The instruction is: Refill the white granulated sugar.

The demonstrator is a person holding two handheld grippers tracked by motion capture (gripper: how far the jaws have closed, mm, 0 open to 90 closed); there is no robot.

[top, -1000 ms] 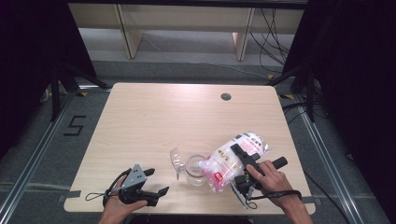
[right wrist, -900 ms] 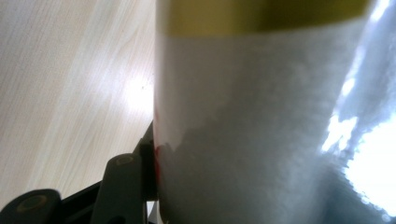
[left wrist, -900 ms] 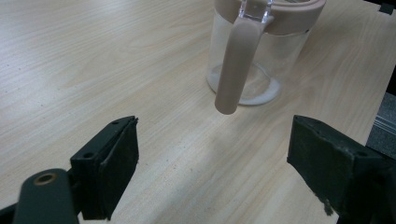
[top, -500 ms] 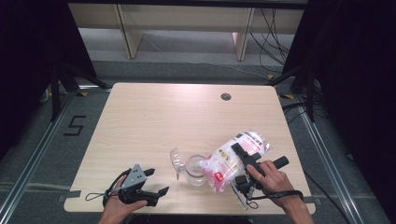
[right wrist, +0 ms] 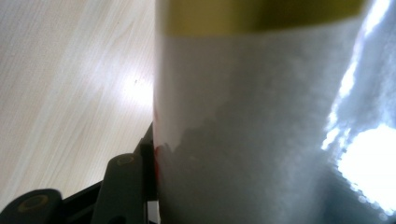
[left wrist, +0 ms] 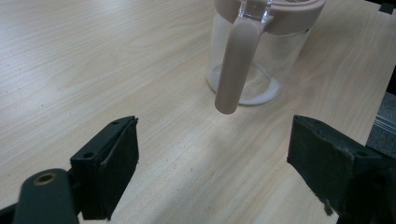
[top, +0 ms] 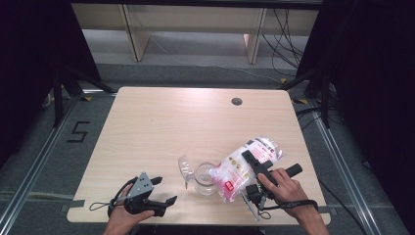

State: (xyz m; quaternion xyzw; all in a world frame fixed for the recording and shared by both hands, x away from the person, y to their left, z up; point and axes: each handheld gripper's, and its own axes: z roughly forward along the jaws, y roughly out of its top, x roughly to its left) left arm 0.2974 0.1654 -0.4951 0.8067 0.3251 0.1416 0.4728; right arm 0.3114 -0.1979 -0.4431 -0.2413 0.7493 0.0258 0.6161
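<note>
A clear jar (top: 203,182) with a beige rim and a beige handle stands near the table's front edge; in the left gripper view the jar (left wrist: 261,60) has a thin layer of white grains on its bottom. My right gripper (top: 248,165) is shut on a plastic bag (top: 264,147) of white grains, tilted with its low end over the jar's mouth. The bag (right wrist: 261,116) presses against one black finger (right wrist: 123,186). My left gripper (top: 165,191) rests open at the front left, pointing at the jar, with nothing between its pads (left wrist: 116,163).
A clear lid piece (top: 185,167) lies just left of the jar. The wooden table (top: 186,122) has a round cable hole (top: 237,101) at the back right. Dark frames and a floor mark flank the table.
</note>
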